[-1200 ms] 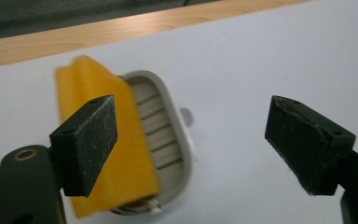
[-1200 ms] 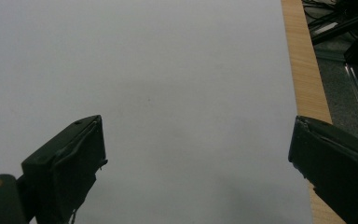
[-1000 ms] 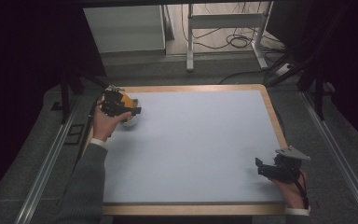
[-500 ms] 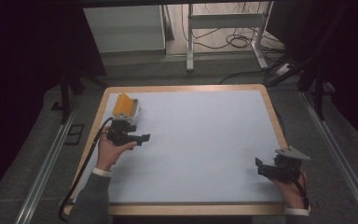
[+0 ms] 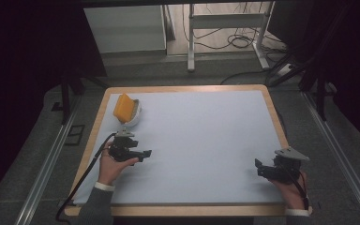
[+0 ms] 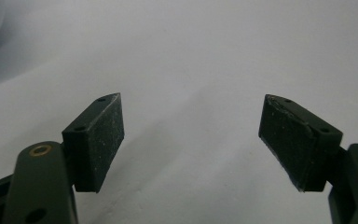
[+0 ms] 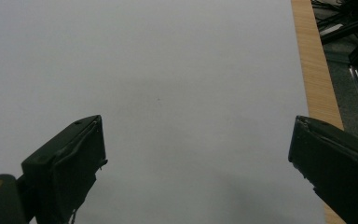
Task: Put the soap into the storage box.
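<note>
Left gripper: jaws spread wide, nothing between the pads, as the left gripper view confirms with bare mat under them. The jaws have just been closing a little from their widest, with no thing in the gap. It sits low over the mat, pointing across the table toward the right side.

Landmark: white bowl near the far-left corner of the mat, holding a yellow sponge that stands tilted on edge in it.

Key relation: the bowl lies on the far side of the left gripper, near but apart, not touching. The sponge's long axis runs roughly away from the person, leaning toward the table's left edge. The left gripper is much nearer the bowl; the right gripper is well apart from it, at the near-right corner of the mat, jaws also spread and empty in the right gripper view.

Change from earlier frames: a second ago the left gripper was at the bowl, over the sponge; half a second ago it was already drawn back toward the person; now it is further back and lower. Bowl and sponge stay where they were set. Right gripper unchanged.

Judgement: placement looks done; any re-grasp would fall to the left hand, reaching forward.
</note>
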A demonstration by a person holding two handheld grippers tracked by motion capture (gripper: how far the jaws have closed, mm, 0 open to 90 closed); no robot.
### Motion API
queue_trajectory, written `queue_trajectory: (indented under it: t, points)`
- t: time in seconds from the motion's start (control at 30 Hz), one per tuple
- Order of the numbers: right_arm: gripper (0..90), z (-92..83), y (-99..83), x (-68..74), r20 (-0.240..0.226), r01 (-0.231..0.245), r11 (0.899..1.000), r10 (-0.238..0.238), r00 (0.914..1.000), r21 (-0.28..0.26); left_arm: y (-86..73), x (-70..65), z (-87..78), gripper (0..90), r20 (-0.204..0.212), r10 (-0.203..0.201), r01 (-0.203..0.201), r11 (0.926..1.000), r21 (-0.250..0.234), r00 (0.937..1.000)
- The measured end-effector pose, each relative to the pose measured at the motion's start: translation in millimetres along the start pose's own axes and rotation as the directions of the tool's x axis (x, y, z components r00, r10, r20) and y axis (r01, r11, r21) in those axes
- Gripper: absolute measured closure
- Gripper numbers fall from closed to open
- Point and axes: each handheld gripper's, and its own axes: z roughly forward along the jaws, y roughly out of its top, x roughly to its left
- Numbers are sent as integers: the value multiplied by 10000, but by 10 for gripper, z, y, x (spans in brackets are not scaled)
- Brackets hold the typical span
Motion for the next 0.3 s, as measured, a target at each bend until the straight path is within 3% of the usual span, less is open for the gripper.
queue_trajectory:
  t: [0.3]
  points:
    - [39, 9, 7, 1, 4, -20, 10000, 20, 10000, -65, 0, 7, -4, 220, -103, 74, -74, 10000, 5, 9999]
